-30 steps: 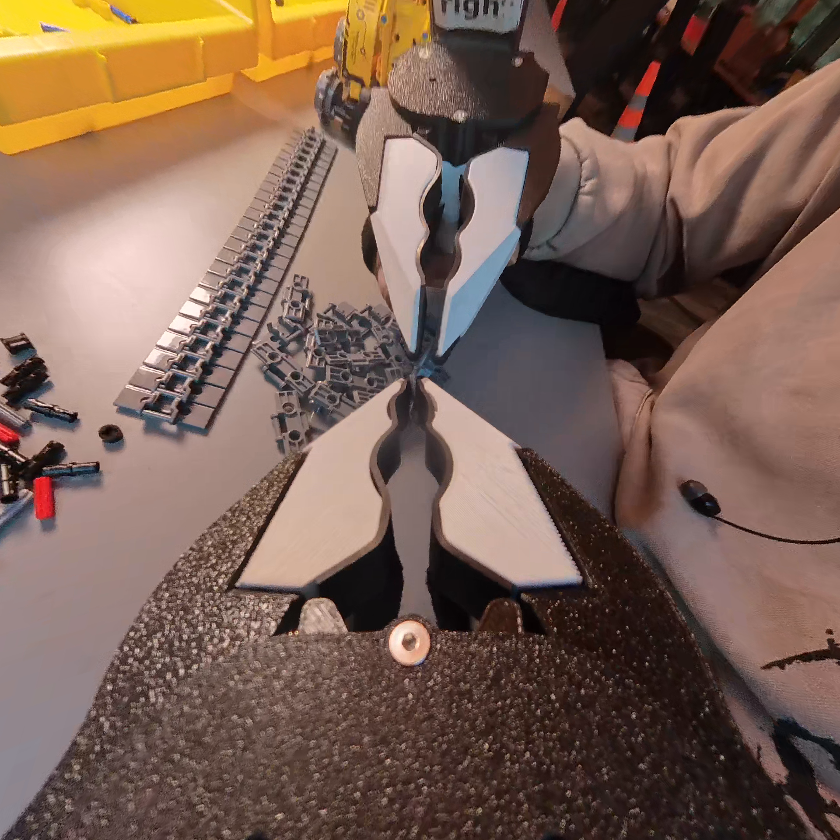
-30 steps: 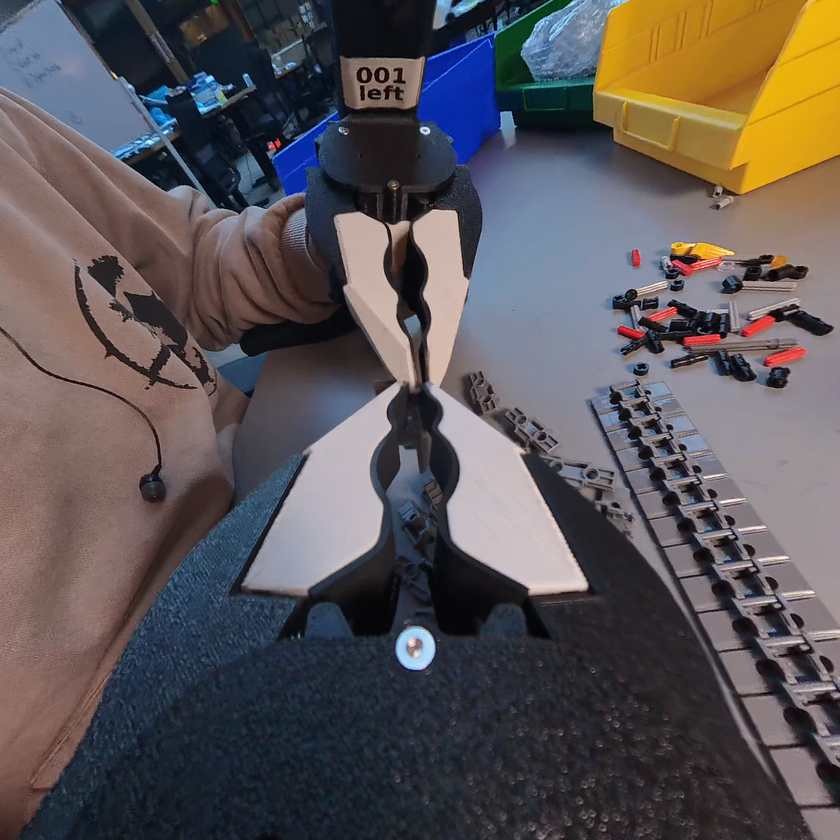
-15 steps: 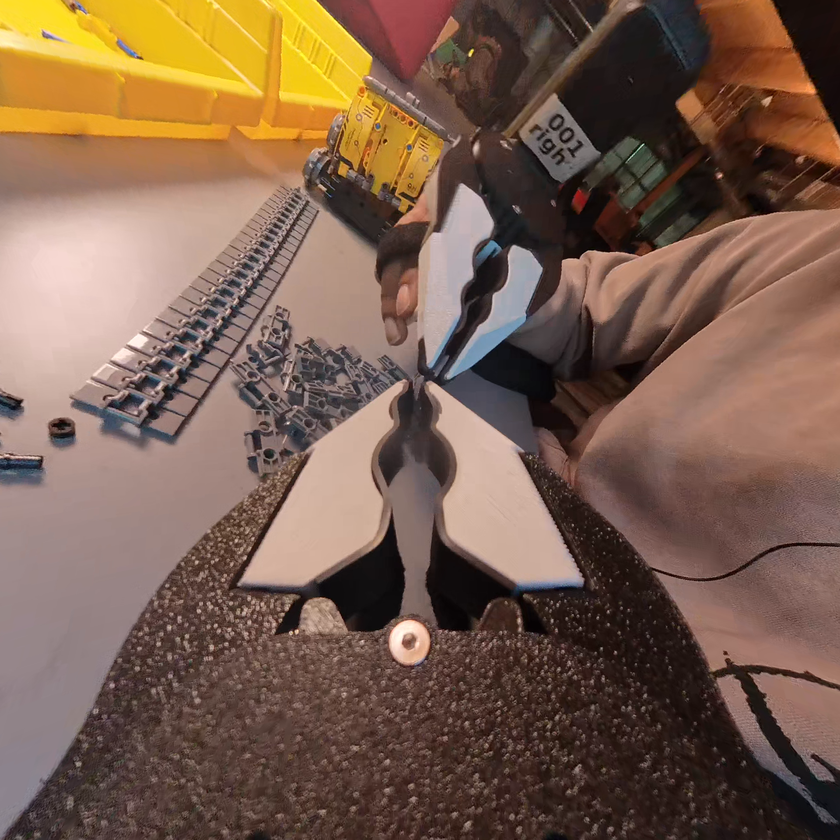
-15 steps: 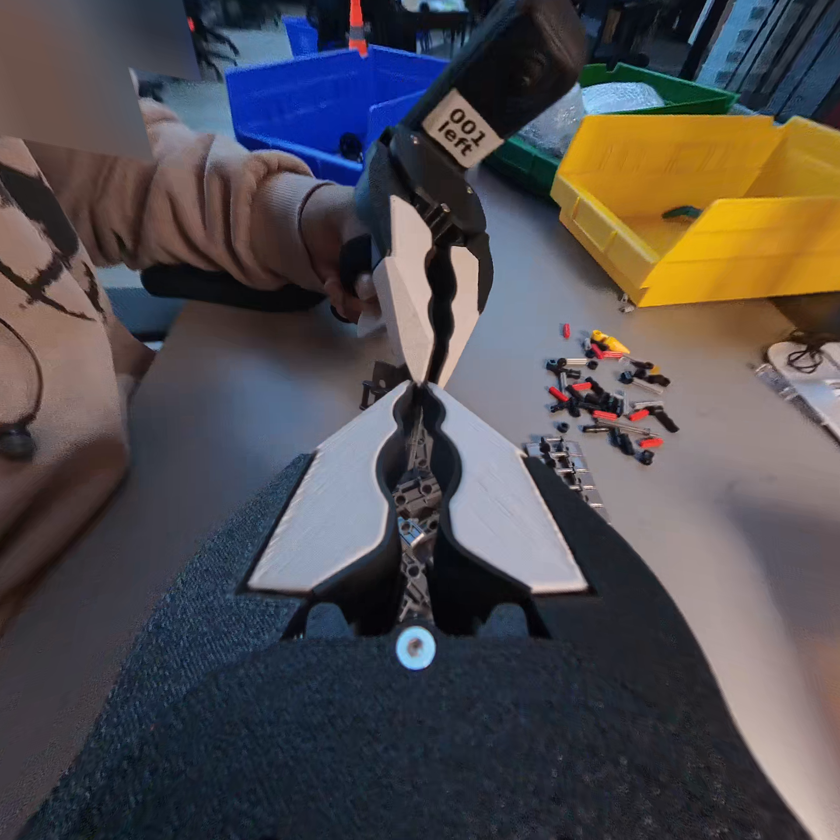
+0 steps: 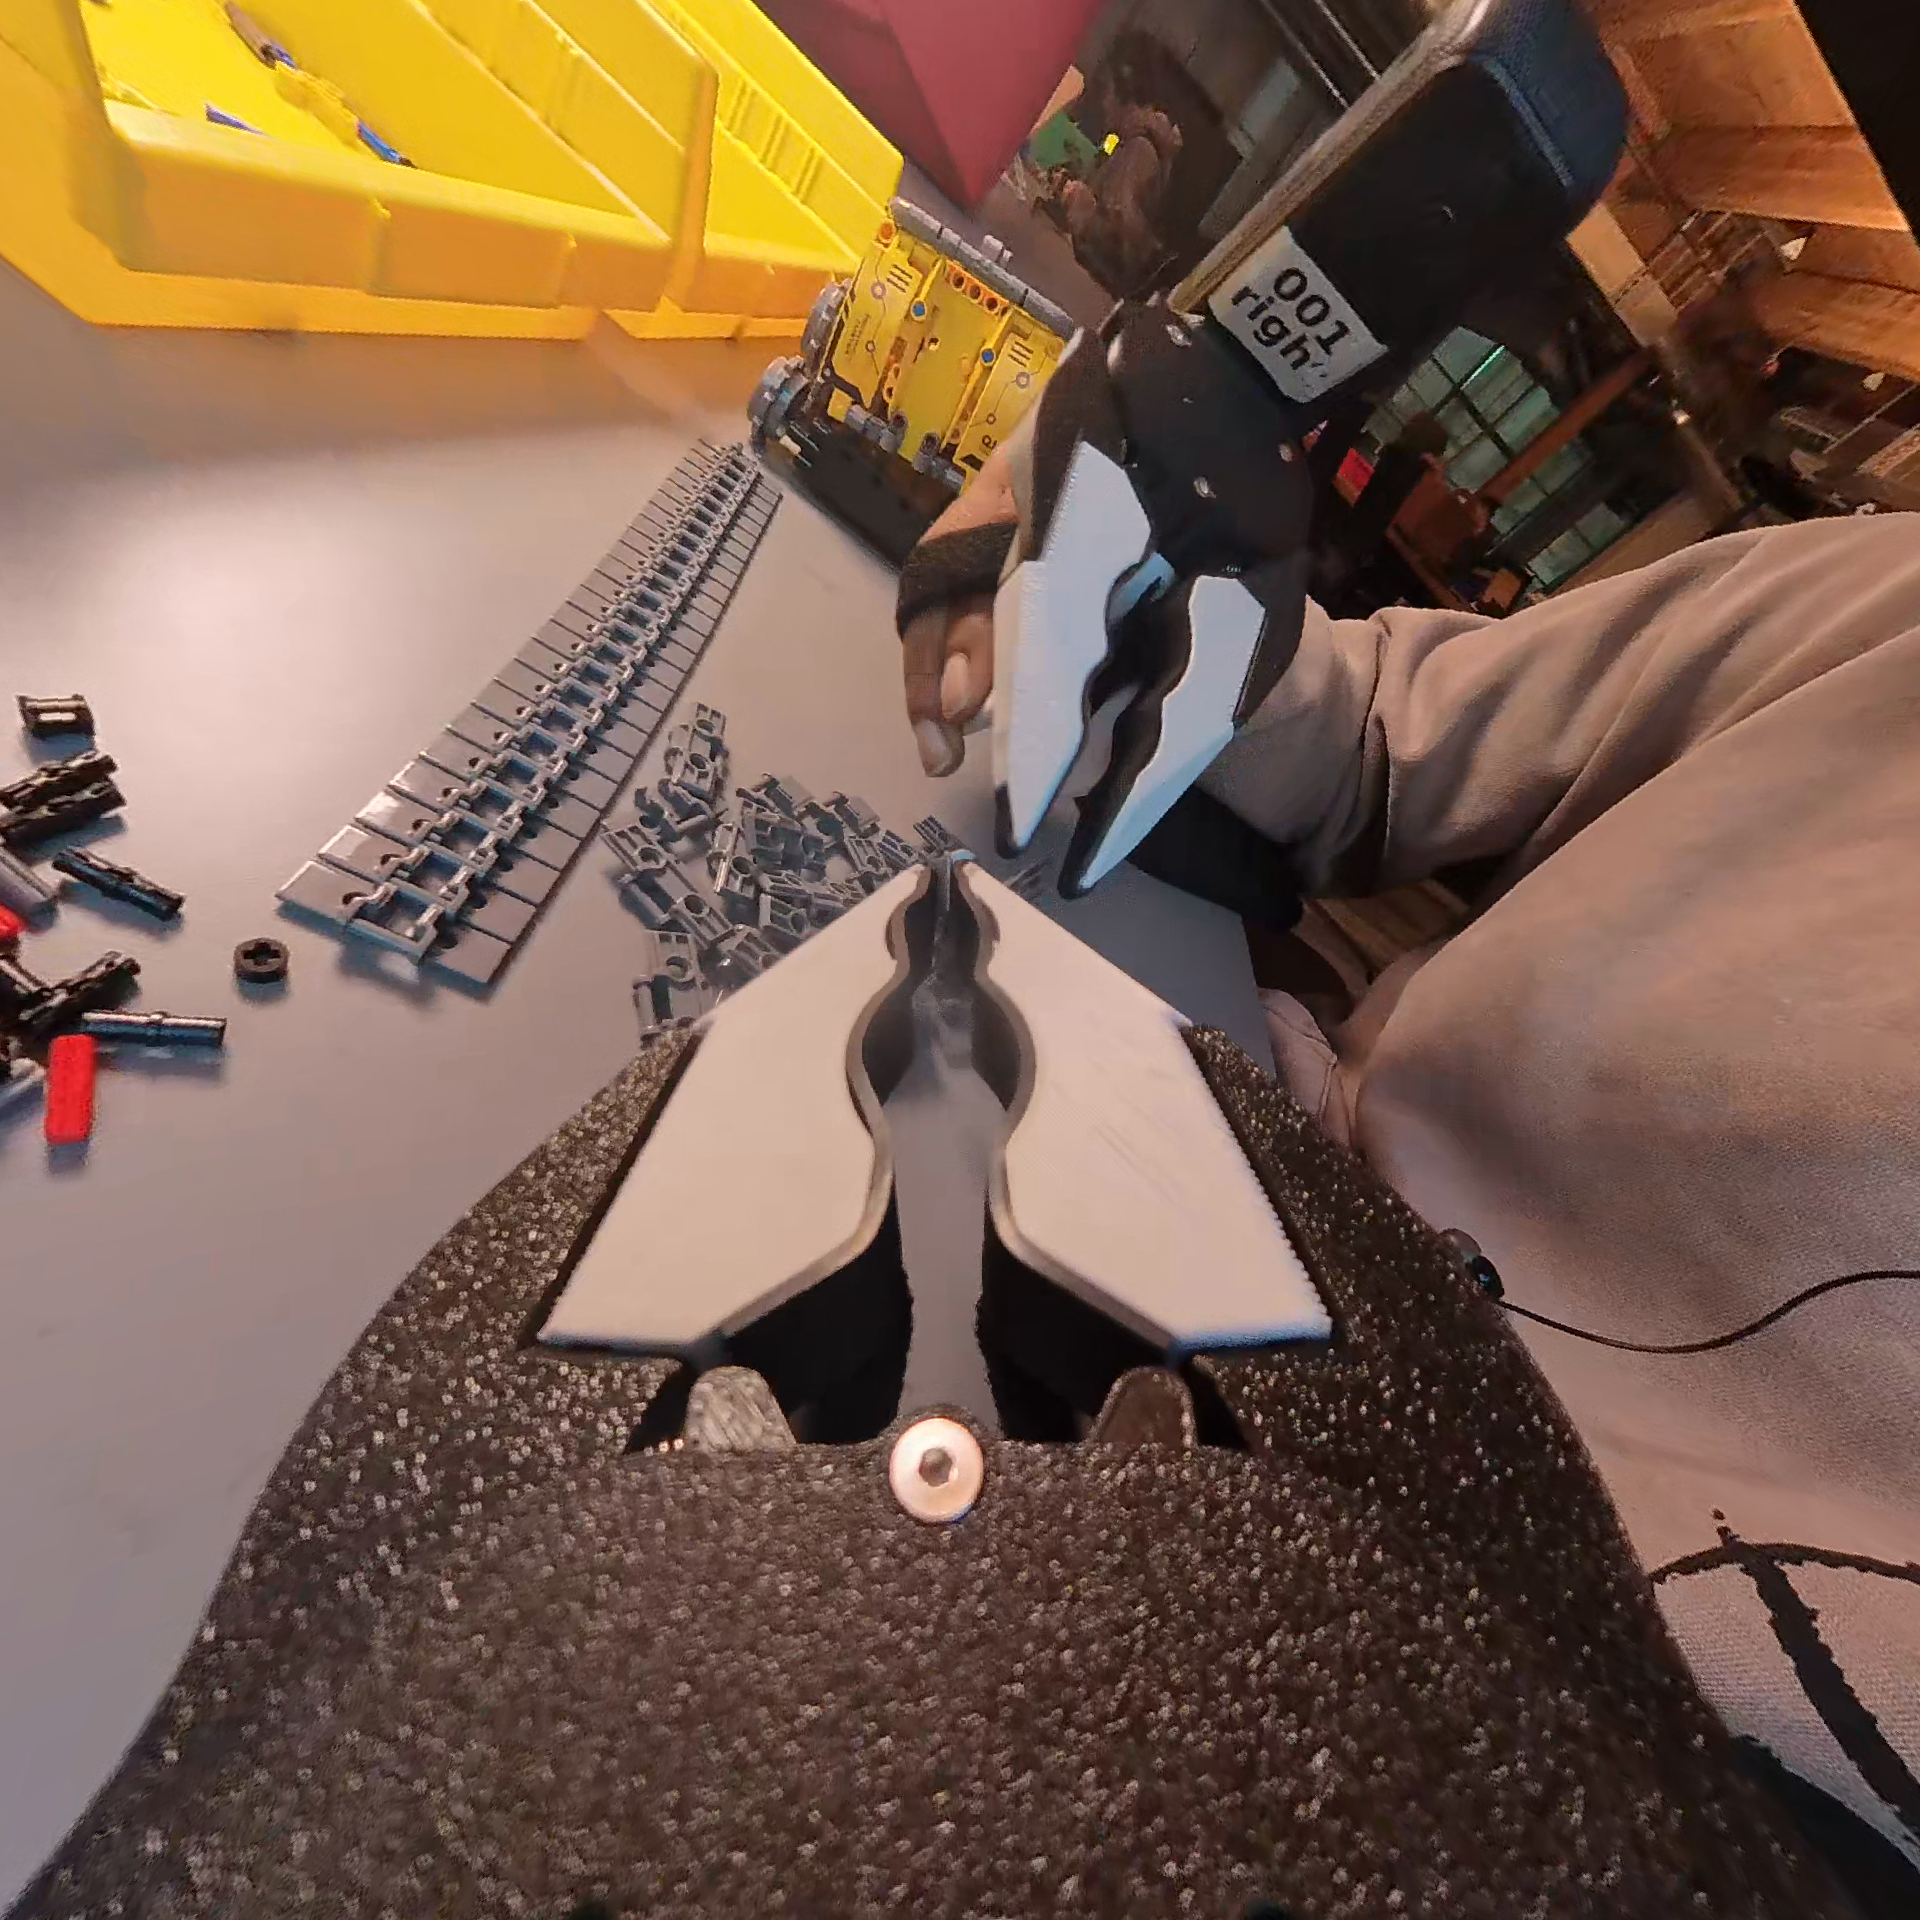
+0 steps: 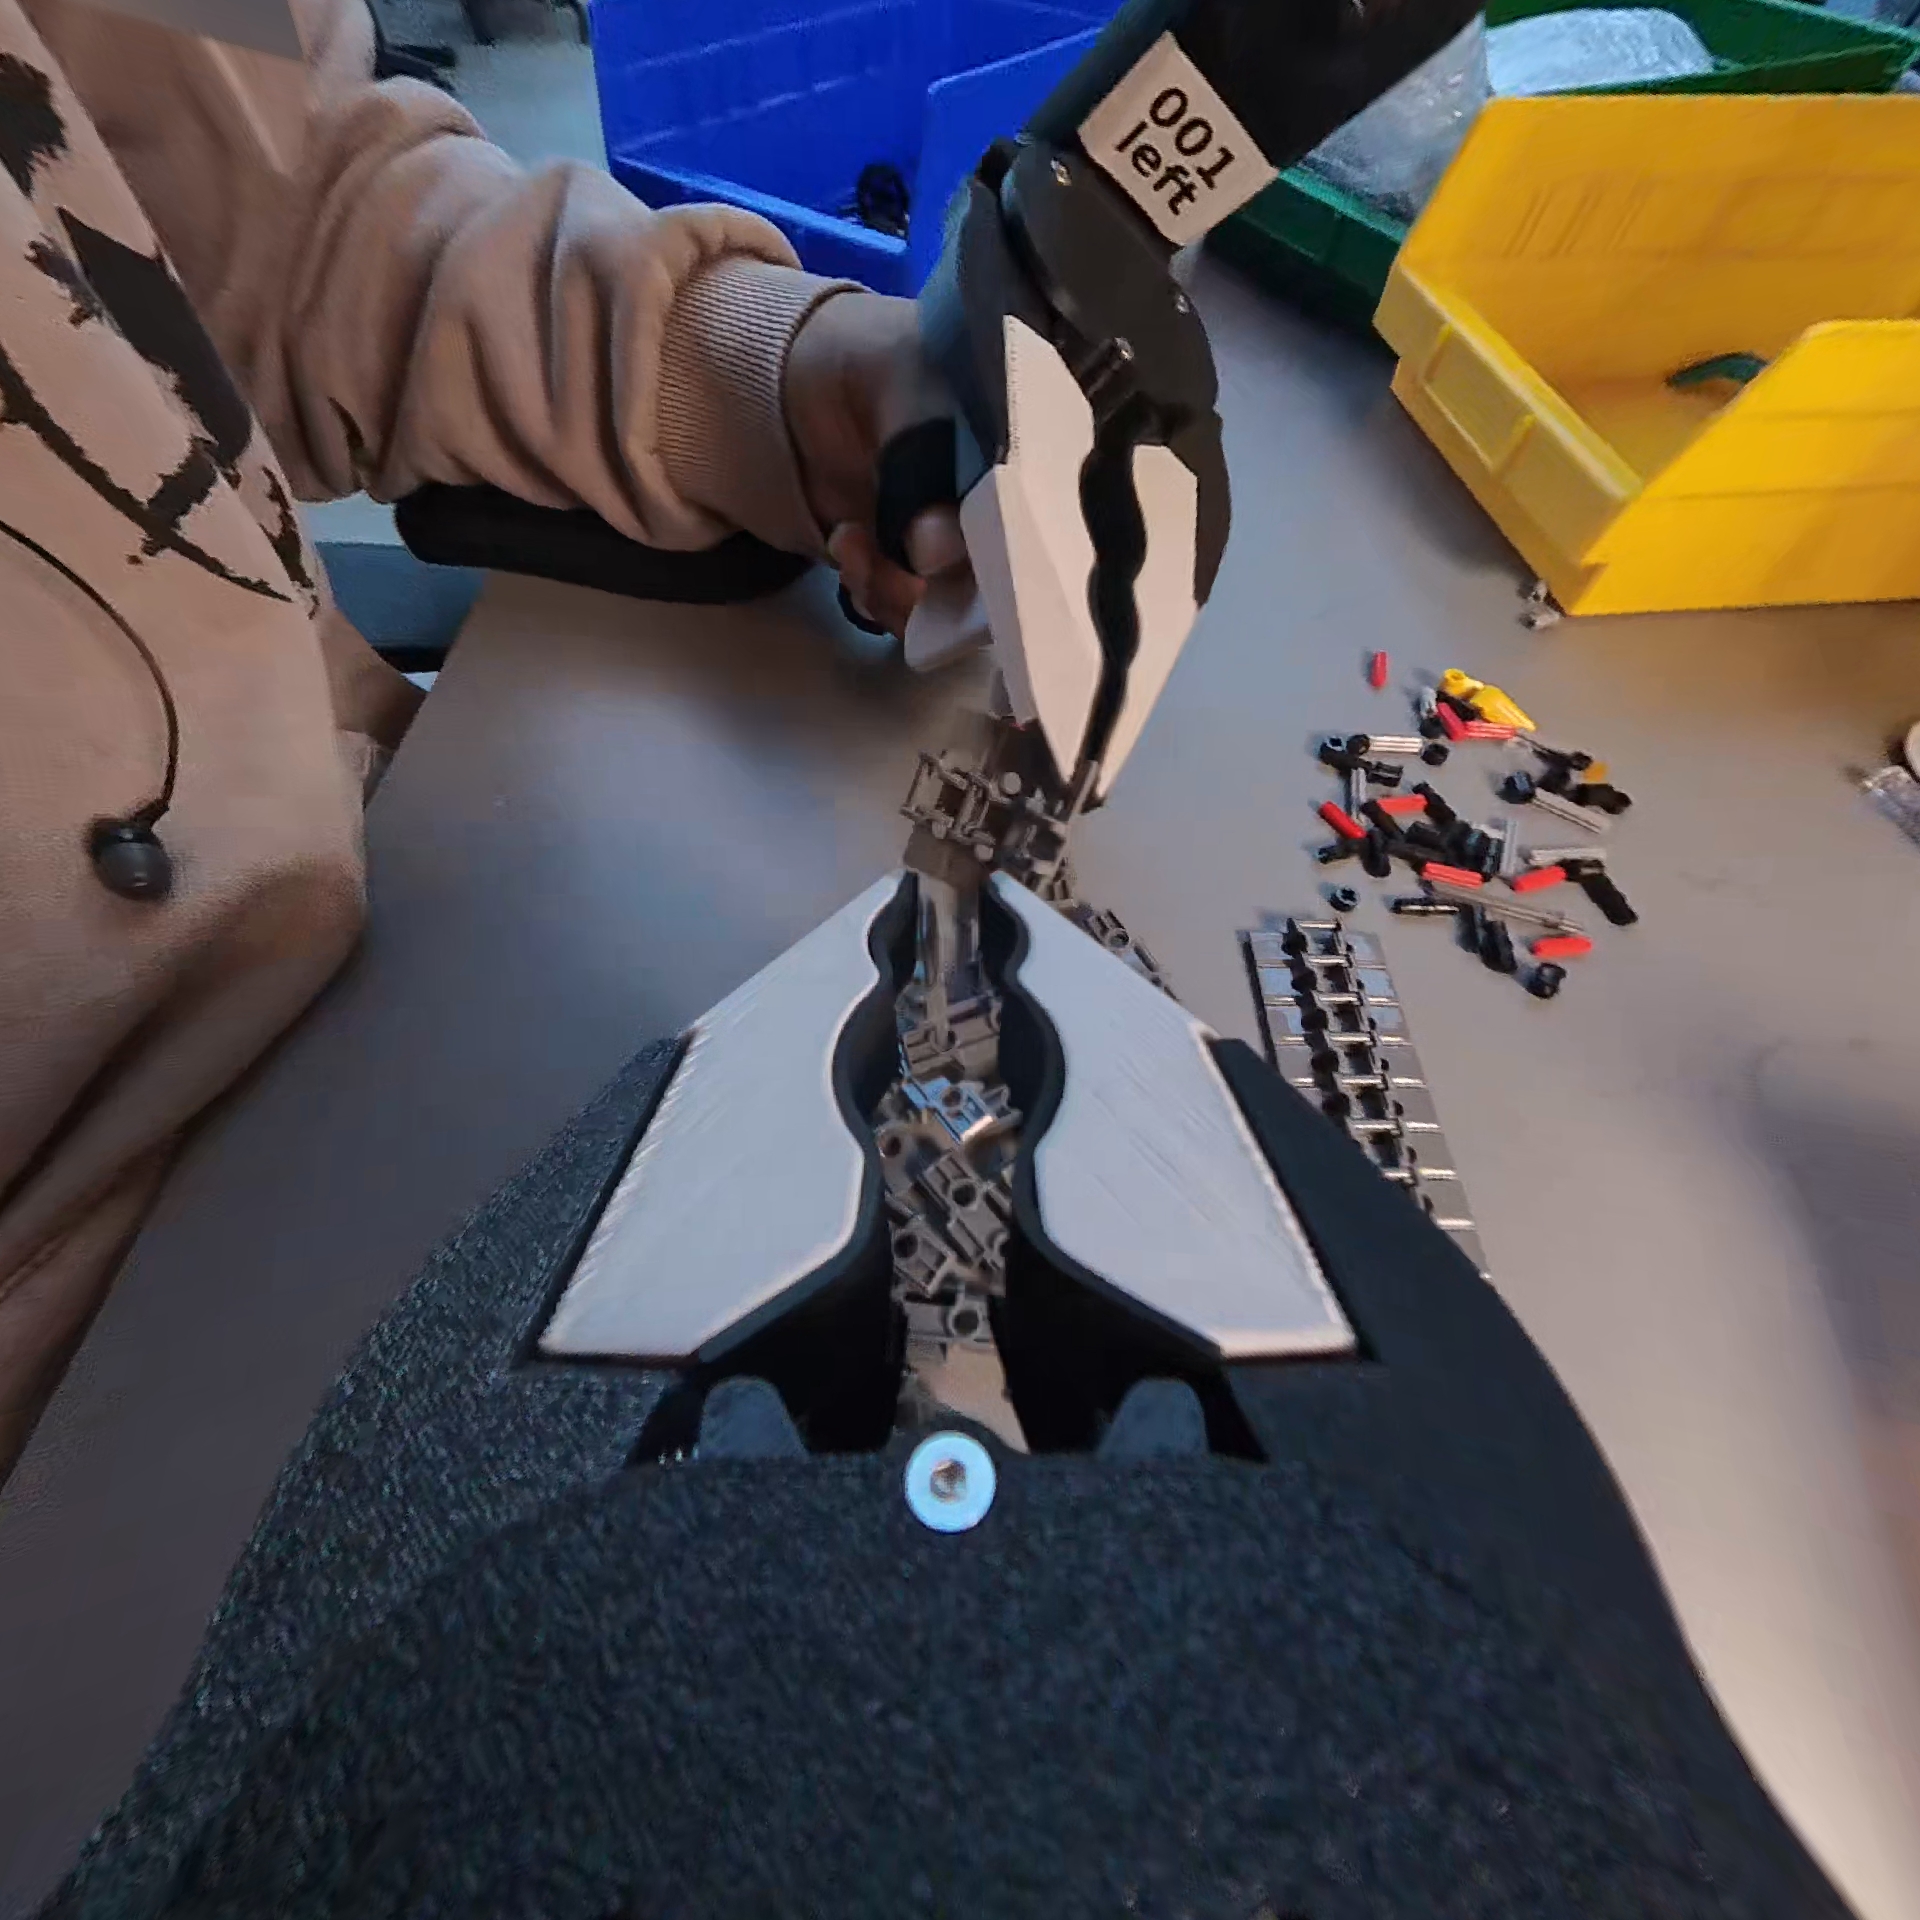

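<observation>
My left gripper [image 5: 945, 873] is shut on a small grey track link [image 6: 961, 805] and holds it just above the grey table. It also shows in the right wrist view [image 6: 1081, 784]. My right gripper [image 6: 951, 883] is slightly open and empty, its tips a short way from the held link. In the left wrist view it [image 5: 1044, 857] stands just right of my left tips. A pile of loose grey links [image 5: 748, 862] lies under both grippers and shows between my right fingers [image 6: 945, 1153]. An assembled grey track strip [image 5: 540, 727] lies beside the pile.
Small black and red pins [image 6: 1455, 831] are scattered past the strip [image 6: 1351, 1070]. Yellow bins [image 5: 416, 156] and a yellow and black model vehicle [image 5: 925, 343] stand at the back. A blue bin [image 6: 790, 114] and a green bin [image 6: 1320, 239] stand behind. The person's sleeves flank the grippers. The tips of both grippers are at nearly the same place.
Both grippers were tip to tip on the link. Now my right gripper has opened and drawn back a little. Both have tilted, and my left still pinches the link.
</observation>
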`<act>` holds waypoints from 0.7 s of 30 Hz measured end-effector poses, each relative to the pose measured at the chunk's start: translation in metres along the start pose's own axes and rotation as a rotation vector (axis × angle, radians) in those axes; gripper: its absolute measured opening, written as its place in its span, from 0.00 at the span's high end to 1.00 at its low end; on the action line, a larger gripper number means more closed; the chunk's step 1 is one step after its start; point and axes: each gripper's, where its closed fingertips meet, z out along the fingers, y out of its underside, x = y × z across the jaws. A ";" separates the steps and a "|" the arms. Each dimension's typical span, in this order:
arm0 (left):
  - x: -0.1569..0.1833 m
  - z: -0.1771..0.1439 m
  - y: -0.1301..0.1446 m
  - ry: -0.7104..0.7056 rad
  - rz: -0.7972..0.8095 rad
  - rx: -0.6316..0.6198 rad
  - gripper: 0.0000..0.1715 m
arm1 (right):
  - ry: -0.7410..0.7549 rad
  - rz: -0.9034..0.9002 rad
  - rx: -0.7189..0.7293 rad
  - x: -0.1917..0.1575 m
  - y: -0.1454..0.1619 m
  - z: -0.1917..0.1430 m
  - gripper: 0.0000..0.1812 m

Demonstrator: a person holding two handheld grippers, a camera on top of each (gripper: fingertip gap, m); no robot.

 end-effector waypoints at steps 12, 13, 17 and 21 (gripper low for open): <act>0.013 0.005 0.001 0.045 0.029 -0.001 0.98 | -0.016 0.138 0.046 0.005 0.001 0.009 0.95; 0.013 0.005 0.000 0.045 0.032 0.002 0.98 | -0.008 0.132 0.046 0.005 0.001 0.009 0.96; 0.014 0.002 -0.006 0.055 0.040 0.034 0.90 | -0.005 0.155 0.087 0.009 -0.006 0.005 0.96; 0.019 -0.002 -0.009 0.068 0.063 0.037 0.89 | 0.032 0.166 0.108 0.016 -0.009 0.001 0.96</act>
